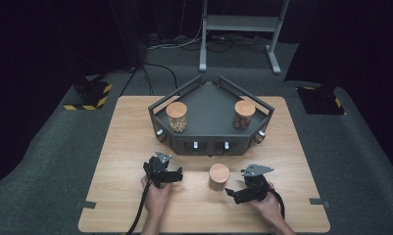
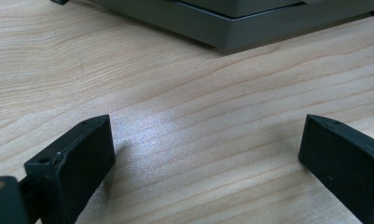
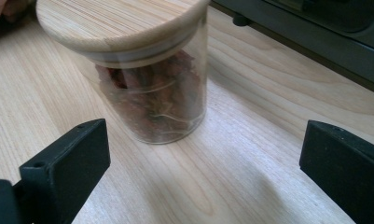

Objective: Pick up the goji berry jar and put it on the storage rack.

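A glass jar [image 1: 219,176] with a wooden lid stands upright on the tabletop [image 1: 125,147], just in front of the grey tray [image 1: 211,115] and between the two hands. The right gripper view brings it close [image 3: 152,93]: reddish-brown, stringy contents show through the glass, a detail that the high view leaves out, since from above the round lid covers them. The right hand-held gripper [image 1: 240,192] lies just to the right of the jar, its jaws spread wide with bare wood between them; the jar stands ahead of the jaws, apart from both. The left hand-held gripper [image 1: 170,174] rests on the other side of the jar, farther off. Its own view [image 2: 208,154] shows its jaws wide apart too, empty, over plain wood grain, with the tray's grey base edge [image 2: 250,28] beyond. The high view alone takes in the tray's inside, where two more lidded jars stand: one with pale round pieces at the left [image 1: 177,116], one with brown pieces at the right [image 1: 244,114].
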Demonstrator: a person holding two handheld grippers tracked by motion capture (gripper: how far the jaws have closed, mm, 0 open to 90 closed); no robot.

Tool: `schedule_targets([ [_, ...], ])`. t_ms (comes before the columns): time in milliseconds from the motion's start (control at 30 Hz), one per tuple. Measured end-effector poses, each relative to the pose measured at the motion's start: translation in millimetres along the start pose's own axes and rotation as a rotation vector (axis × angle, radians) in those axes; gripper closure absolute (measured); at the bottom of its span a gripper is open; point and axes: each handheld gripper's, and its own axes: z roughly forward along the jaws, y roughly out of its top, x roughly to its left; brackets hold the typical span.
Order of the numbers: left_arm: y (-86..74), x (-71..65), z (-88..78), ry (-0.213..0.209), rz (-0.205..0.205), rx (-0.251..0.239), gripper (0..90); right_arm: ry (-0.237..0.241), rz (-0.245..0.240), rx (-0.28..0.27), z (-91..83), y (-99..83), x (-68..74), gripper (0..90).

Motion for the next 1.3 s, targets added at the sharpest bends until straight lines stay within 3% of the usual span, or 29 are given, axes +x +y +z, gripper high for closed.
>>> schedule_targets([
  [567,0.0,0.0,0.0,0.000,0.000,0.000,3.4,0.033,-0.038,-0.012,18.8,10.2,10.4,4.0],
  [1300,0.0,0.0,0.0,0.000,0.000,0.000,3.4,0.004,-0.054,-0.054,31.2,13.5,24.3,15.7],
])
